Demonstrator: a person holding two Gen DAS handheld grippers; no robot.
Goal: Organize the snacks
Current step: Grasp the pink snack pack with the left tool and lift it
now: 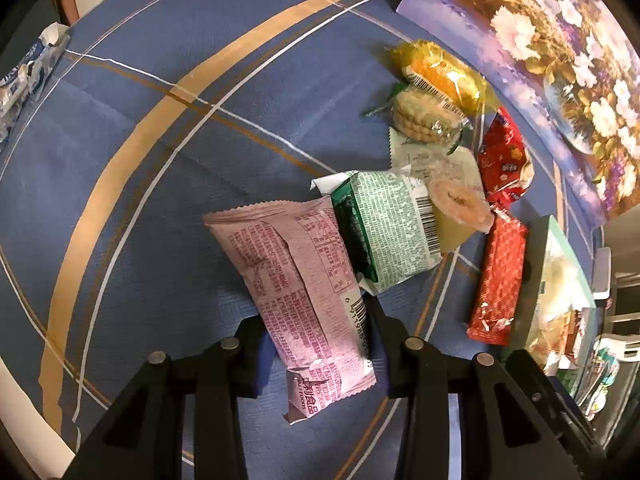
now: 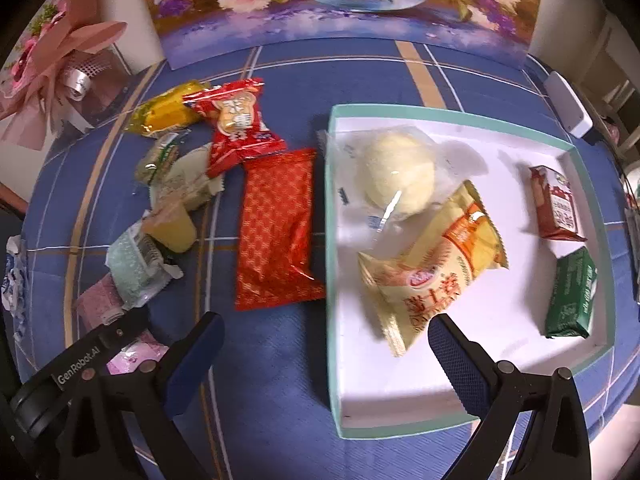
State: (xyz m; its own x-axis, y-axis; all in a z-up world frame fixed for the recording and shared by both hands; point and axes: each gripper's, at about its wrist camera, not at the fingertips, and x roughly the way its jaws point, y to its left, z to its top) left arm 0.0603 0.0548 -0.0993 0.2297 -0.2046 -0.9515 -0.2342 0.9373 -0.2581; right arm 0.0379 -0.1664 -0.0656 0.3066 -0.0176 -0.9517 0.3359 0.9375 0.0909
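**Mia:** Where is the pink snack pack [image 1: 298,280]?

**Ben:** It sits right between the two black arms of the left tongs [image 1: 318,344]. They have squeezed in on it from both sides and hold it near its lower end. Most of the pack sticks out past the tips, over the blue surface [image 1: 160,160].

**Mia:** What is next to it?

**Ben:** A pale green pack [image 1: 392,232] lies just beside its top corner and touches it. A little jelly cup [image 1: 460,208] lies against the green one. Past that are a long red pack [image 1: 498,280], a small red pack [image 1: 506,156], a yellow pack [image 1: 444,74] and a clear pack of round biscuits [image 1: 424,118].

**Mia:** And the right tongs [image 2: 326,338]?

**Ben:** They are wide open and hold nothing. They hang over the near left edge of the white box [image 2: 400,392] with the teal rim. One tip is over the blue cloth and the other is over the box, close to a yellow wafer pack [image 2: 436,268].

**Mia:** What else is in the box?

**Ben:** A round pale bun in a clear bag [image 2: 398,172], a small brown-red pack [image 2: 556,204] and a dark green pack [image 2: 572,296]. The two small packs lie by the far right wall, well apart from the tongs.

**Mia:** Can the pink pack be seen from the right side too?

**Ben:** Yes, low on the left, in the grip of the other tongs.
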